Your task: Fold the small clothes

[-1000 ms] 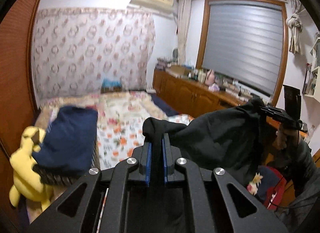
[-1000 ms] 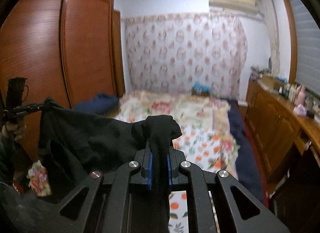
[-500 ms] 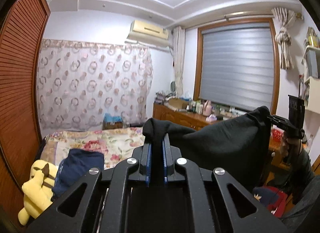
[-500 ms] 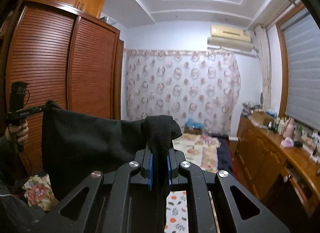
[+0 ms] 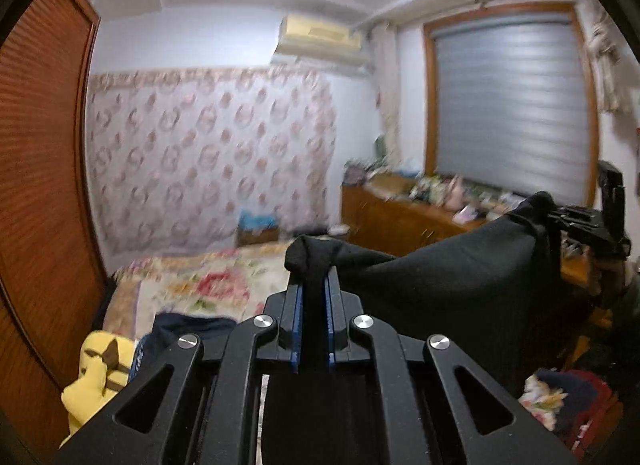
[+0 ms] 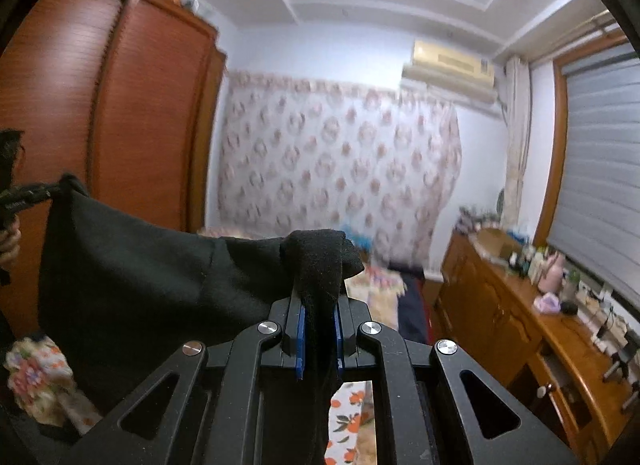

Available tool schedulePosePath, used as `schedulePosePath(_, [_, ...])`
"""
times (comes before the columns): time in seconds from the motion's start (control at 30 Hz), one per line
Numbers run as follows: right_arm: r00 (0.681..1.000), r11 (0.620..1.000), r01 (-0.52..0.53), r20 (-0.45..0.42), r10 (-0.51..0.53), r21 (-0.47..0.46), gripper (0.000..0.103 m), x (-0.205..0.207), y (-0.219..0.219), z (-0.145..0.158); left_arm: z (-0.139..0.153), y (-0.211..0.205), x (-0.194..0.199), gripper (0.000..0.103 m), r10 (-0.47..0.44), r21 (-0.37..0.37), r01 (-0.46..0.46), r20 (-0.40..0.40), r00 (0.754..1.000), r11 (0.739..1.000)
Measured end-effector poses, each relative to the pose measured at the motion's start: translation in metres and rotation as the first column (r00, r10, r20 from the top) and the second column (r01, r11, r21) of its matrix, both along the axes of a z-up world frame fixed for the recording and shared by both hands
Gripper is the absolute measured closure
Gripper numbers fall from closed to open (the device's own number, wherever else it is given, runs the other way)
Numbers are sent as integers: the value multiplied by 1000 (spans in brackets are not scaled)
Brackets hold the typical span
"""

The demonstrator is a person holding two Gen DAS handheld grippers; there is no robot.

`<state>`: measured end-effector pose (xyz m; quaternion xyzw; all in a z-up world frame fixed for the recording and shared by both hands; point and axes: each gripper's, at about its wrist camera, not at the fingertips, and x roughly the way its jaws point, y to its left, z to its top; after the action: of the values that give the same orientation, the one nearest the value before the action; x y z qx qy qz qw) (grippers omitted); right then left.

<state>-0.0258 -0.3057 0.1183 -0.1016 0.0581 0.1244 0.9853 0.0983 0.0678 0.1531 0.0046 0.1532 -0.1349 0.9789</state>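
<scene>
Your left gripper (image 5: 314, 285) is clamped on one corner of the black garment (image 5: 460, 285); your right gripper (image 6: 320, 297) is clamped on the other corner. The cloth (image 6: 132, 265) hangs spread between both tools, raised above the floral bed (image 5: 208, 285) ahead.

Black garment (image 5: 460, 285), spread taut in midair, one corner in each tongs.

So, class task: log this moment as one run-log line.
phase: spread | left gripper: shut on black garment corner | right gripper: shut on other corner | garment: held up, stretched between both above bed
</scene>
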Motion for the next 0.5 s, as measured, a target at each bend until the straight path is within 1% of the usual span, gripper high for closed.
schedulePosePath(0.1, [994, 1000, 26, -107, -26, -4, 93, 71, 11, -35, -35, -2, 51, 92, 43, 37, -40, -65, 997, 999])
schedulePosePath(0.13, [990, 999, 36, -134, -37, -12, 93, 93, 15, -47, -54, -2, 75, 92, 33, 45, -28, -111, 993, 999])
schedulePosePath(0.17, [985, 998, 56, -160, -60, -27, 93, 115, 20, -58, -62, -4, 84, 92, 24, 50, -18, -132, 991, 999])
schedulePosePath(0.2, [981, 997, 72, -180, -78, -38, 93, 131, 24, -64, -74, -5, 97, 92, 24, 58, -15, -153, 988, 998])
schedulePosePath(0.23, [973, 995, 84, -214, -92, -46, 93, 153, 28, -78, -88, -7, 110, 92, 33, 75, -19, -180, 983, 997])
schedulePosePath(0.33, [956, 994, 91, -275, -106, -67, 93, 197, 40, -105, -120, -12, 139, 92, 54, 114, -27, -242, 969, 993])
schedulePosePath(0.43, [940, 990, 111, -315, -131, -82, 92, 229, 49, -122, -135, -17, 153, 92, 62, 118, -31, -276, 959, 993])
schedulePosePath(0.5, [934, 991, 123, -331, -136, -59, 92, 240, 50, -124, -138, -17, 157, 90, 58, 115, -25, -292, 955, 993])
